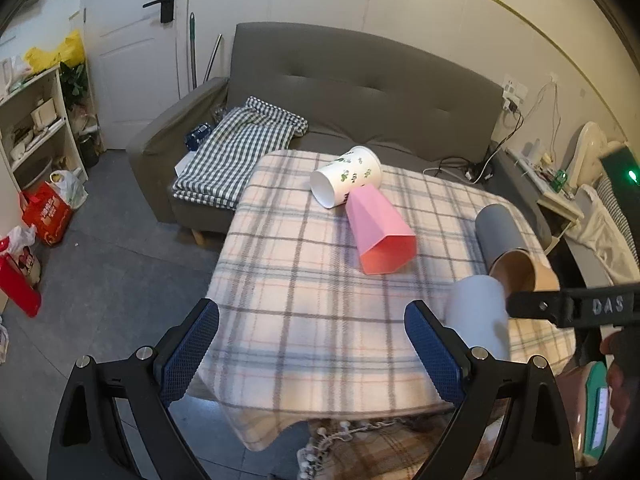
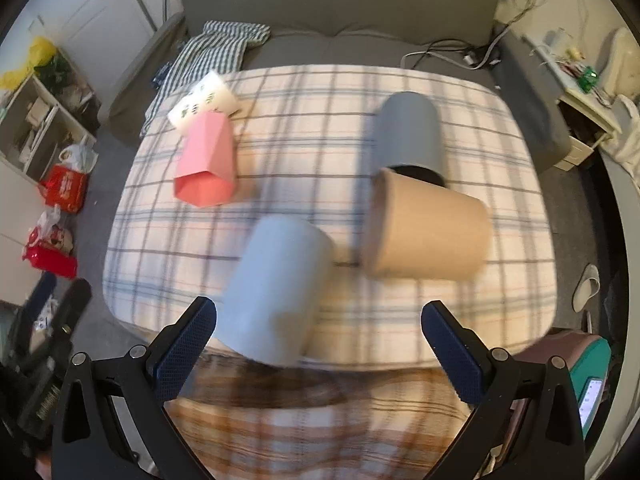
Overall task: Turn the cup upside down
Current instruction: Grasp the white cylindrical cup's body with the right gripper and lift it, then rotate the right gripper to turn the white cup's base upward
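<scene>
Cups are all lying on their sides on the plaid tablecloth (image 2: 280, 92); the pale blue cup (image 2: 276, 292) is sitting nearest, at the front edge. Right gripper (image 2: 320, 344) is hanging spread wide and empty, with the cup just ahead and left of centre, close to its left finger. Long axis is running near-to-far, tilted right at the far end; which end is the mouth is too blurred to tell. Left gripper (image 1: 312, 348) is also spread, gripping nothing, cup off to its right (image 1: 480, 316). Right is nearer, in my judgement. Tan cup (image 2: 428, 228), grey cup (image 2: 408, 132), pink faceted cup (image 2: 206, 160) and white cactus-print cup (image 2: 202, 100) are lying farther back. Legible text: "DAS" on the black arm (image 1: 576, 306).
</scene>
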`<state>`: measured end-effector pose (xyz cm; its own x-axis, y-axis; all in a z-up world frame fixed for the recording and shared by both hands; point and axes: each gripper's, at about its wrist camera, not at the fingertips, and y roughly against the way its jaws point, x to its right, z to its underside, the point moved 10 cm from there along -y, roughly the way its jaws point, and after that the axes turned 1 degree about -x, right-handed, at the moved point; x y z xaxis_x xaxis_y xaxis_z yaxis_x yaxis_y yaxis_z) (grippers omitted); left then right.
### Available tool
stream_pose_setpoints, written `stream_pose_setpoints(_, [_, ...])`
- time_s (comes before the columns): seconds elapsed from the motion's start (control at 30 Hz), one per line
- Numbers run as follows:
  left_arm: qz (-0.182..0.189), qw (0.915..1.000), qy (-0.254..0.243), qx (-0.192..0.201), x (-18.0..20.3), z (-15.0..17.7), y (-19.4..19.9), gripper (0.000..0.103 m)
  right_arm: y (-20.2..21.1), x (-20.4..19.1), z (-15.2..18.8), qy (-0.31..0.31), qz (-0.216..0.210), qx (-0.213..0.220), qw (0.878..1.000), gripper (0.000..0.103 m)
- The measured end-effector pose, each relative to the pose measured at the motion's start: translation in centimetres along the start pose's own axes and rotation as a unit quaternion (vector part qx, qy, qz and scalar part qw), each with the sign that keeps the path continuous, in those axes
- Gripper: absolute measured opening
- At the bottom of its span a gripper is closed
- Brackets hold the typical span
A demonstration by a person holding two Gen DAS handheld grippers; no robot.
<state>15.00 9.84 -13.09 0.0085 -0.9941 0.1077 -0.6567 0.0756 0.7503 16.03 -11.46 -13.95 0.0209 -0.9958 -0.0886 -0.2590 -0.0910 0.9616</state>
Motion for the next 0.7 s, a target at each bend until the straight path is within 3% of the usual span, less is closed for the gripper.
stream_pose_setpoints(0.13, [0.003,0.9999,-0.004,-0.011,-0.7,-0.4,-1.4,0.097,-2.6,-1.2,-0.7,-0.020,-0.009,-0.049,0.999,0.103])
stream_pose_setpoints(0.3, [0.009,0.9997,-0.006,-0.021,-1.3,-0.5,-2.5,0.097,-5.6,-0.9,-1.4,-0.037,0.013,-0.084,0.996,0.103])
stream_pose_setpoints(0.6, [0.016,0.9991,-0.003,-0.038,-2.0,0.0,-3.8,0.097,-8.1,-1.0,-2.5,-0.050,0.016,-0.107,0.993,0.103])
stream_pose_setpoints(0.7, [0.015,0.9990,0.000,-0.043,-2.1,0.2,-4.0,0.097,-8.7,-1.1,-2.6,-0.054,0.011,-0.114,0.992,0.097])
